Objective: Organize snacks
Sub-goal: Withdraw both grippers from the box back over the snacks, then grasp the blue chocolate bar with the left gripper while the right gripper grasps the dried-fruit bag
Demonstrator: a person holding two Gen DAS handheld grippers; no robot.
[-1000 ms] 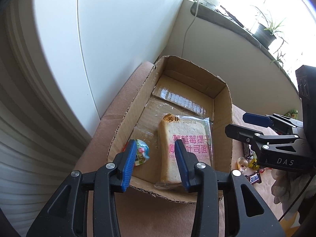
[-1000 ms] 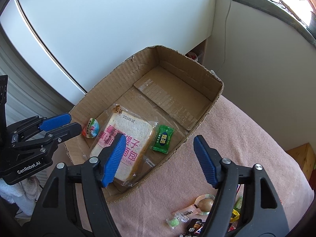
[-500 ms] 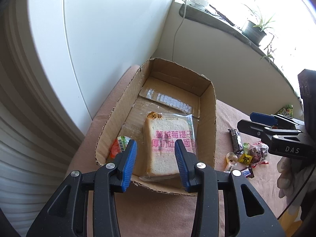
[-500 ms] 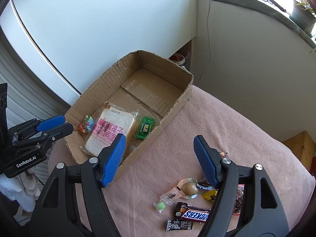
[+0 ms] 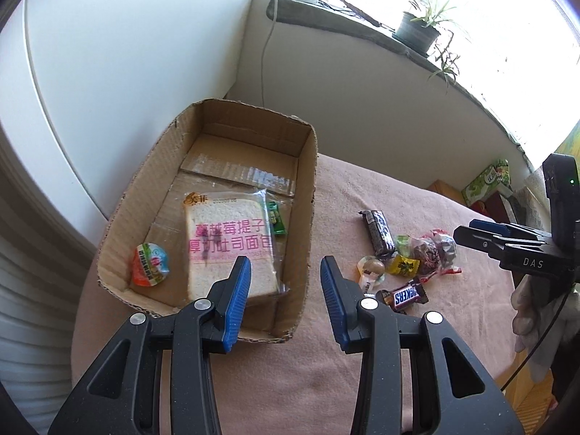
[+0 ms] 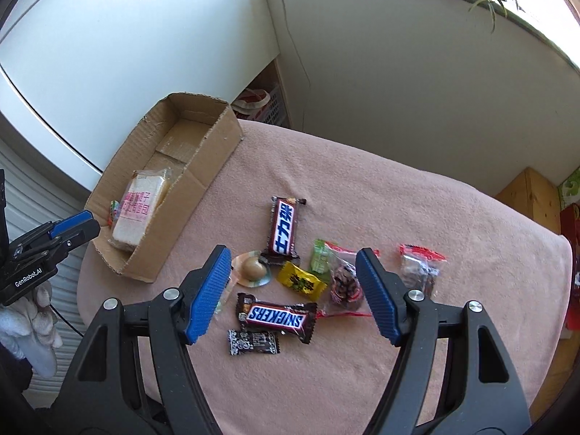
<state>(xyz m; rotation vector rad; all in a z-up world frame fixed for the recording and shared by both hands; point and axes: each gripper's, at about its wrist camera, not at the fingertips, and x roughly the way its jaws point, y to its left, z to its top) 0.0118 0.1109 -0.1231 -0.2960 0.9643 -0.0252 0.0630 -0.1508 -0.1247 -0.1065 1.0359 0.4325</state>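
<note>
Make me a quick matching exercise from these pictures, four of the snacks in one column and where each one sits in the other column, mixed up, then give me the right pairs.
Things:
1. bread packet
2. Snickers bar
3. jelly cup
4. yellow candy

Places:
A. on the pink cloth, between the right gripper's open fingers in its view
B. in the cardboard box, beside the green sachet
C. in the near left corner of the box
D. on the cloth, next to the dark long bar

Pairs: 1-B, 2-A, 3-C, 4-D
</note>
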